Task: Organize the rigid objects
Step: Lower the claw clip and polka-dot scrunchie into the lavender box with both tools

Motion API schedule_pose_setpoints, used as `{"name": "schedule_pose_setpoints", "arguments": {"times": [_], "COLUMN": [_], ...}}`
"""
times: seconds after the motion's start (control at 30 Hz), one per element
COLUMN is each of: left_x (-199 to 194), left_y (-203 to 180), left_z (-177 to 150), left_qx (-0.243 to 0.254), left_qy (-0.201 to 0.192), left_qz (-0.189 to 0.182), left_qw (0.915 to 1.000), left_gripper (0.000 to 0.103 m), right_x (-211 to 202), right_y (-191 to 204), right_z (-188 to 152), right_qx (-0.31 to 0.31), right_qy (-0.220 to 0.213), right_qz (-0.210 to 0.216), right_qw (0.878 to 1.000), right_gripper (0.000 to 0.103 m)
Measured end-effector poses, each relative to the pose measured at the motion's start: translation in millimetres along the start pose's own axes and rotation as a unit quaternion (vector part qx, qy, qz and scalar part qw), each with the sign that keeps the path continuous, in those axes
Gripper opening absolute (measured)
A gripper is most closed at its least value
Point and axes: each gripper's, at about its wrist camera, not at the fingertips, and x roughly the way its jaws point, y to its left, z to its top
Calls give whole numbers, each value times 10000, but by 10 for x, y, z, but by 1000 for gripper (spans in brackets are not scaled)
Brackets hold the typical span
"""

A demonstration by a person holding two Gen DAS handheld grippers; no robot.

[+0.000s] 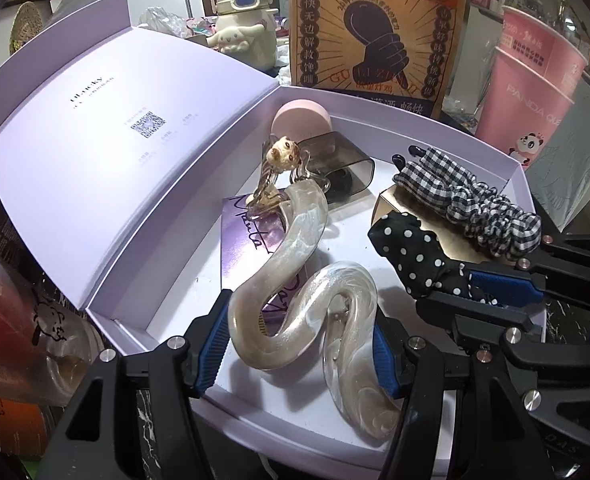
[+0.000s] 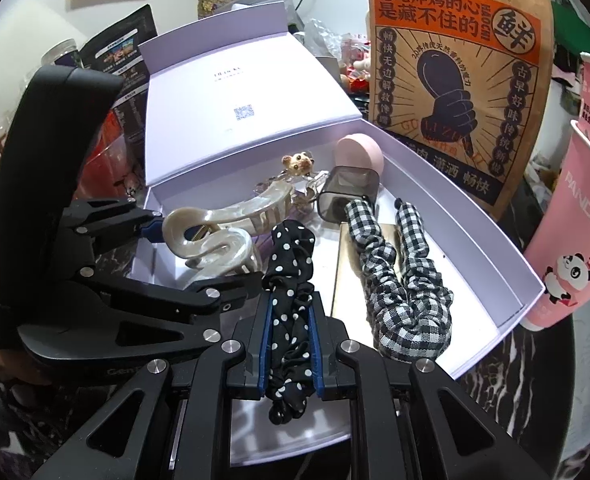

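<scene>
An open lavender box (image 1: 455,136) (image 2: 455,200) holds the items. My left gripper (image 1: 299,354) (image 2: 199,256) is shut on a large pearly white hair claw clip (image 1: 295,248) (image 2: 215,236), held over the box's left half. My right gripper (image 2: 291,340) (image 1: 507,288) is shut on a black polka-dot scrunchie (image 2: 289,280) (image 1: 411,248), just right of the clip at the box's near edge. A black-and-white checked scrunchie (image 1: 475,208) (image 2: 399,280) lies on a gold card (image 2: 347,272). A small clear clip with a bear head (image 1: 281,160) (image 2: 297,164) sits further back.
At the box's back are a pink round object (image 1: 301,120) (image 2: 359,152) and a smoky clear case (image 1: 339,168) (image 2: 347,192). A brown snack bag (image 1: 375,28) (image 2: 451,80) stands behind, pink paper cups (image 1: 535,80) (image 2: 583,220) to the right, a clear plastic cup (image 1: 23,340) left.
</scene>
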Motion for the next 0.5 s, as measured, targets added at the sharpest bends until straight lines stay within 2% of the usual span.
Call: {"name": "schedule_pose_setpoints", "arguments": {"times": [0.17,0.5], "left_x": [38,33], "left_y": [-37,-74], "left_z": [28,64], "left_qx": [53,60], "left_qy": [52,123], "left_qz": [141,250], "left_qw": [9999,9996], "left_gripper": [61,61], "right_x": [39,55], "right_y": [30,10], "right_z": [1,7], "right_qx": [-116,-59], "right_qy": [-1,35], "right_qz": [-186,-233], "right_qw": [9998,9997], "right_gripper": [16,18]}}
